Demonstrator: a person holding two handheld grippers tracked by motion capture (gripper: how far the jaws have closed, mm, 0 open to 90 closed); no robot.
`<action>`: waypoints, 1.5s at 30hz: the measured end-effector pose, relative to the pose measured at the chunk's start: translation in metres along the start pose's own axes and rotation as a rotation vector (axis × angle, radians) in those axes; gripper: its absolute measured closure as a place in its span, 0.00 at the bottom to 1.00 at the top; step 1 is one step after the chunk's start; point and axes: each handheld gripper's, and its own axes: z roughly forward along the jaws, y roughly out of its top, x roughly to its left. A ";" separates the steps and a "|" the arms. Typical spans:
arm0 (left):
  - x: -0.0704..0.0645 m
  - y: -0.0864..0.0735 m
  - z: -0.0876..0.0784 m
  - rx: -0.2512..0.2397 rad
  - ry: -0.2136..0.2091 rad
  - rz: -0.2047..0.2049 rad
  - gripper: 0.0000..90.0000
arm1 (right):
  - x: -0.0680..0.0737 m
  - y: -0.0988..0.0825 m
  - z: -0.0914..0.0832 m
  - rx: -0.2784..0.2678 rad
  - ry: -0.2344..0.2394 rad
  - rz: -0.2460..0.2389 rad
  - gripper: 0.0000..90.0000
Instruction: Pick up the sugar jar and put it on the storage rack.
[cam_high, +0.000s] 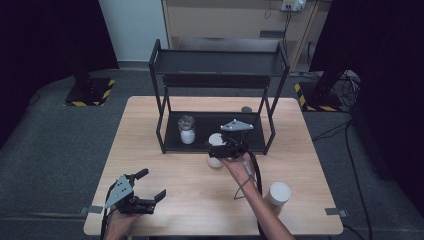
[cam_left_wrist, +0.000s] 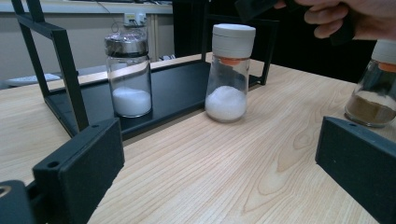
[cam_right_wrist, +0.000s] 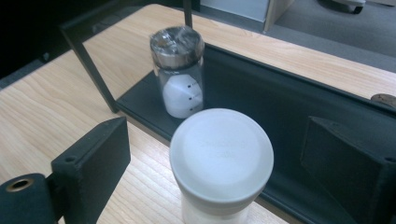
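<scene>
- Where the front edge of the black rack (cam_high: 218, 75) meets the tabletop (cam_high: 150, 150), the white-capped jar (cam_right_wrist: 221, 161) stands upright on the wood, just in front of the rack's bottom shelf (cam_right_wrist: 261, 102).
- Your right claw (cam_high: 223, 146) hovers over that jar with its jaws spread wide, one on each side of the cap and neither touching it; the right gripper view looks down on the cap between them.
- In the left gripper view the jar shows clear glass, an orange ring under the white cap and white powder at the bottom.
- On the bottom shelf behind it stands a metal-lidded jar (cam_high: 187, 129), also holding white powder, apart from the first jar.
- A third jar (cam_high: 276, 197) with a white cap stands near the tabletop's front right corner, beside your right forearm; the left gripper view shows brown powder in it.
- Your left claw (cam_high: 151, 184) sits low over the tabletop's front left, jaws spread and holding nothing, well apart from all the jars.
</scene>
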 end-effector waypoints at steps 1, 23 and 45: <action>0.000 0.000 0.000 0.000 -0.001 0.000 0.00 | 0.000 -0.001 0.002 0.000 0.000 0.002 0.10; 0.001 0.000 0.001 0.001 -0.004 0.001 0.00 | 0.002 -0.017 0.026 0.034 -0.018 -0.011 0.27; 0.001 -0.001 0.000 0.000 -0.002 -0.002 0.00 | 0.005 -0.022 0.026 0.023 -0.031 -0.020 0.38</action>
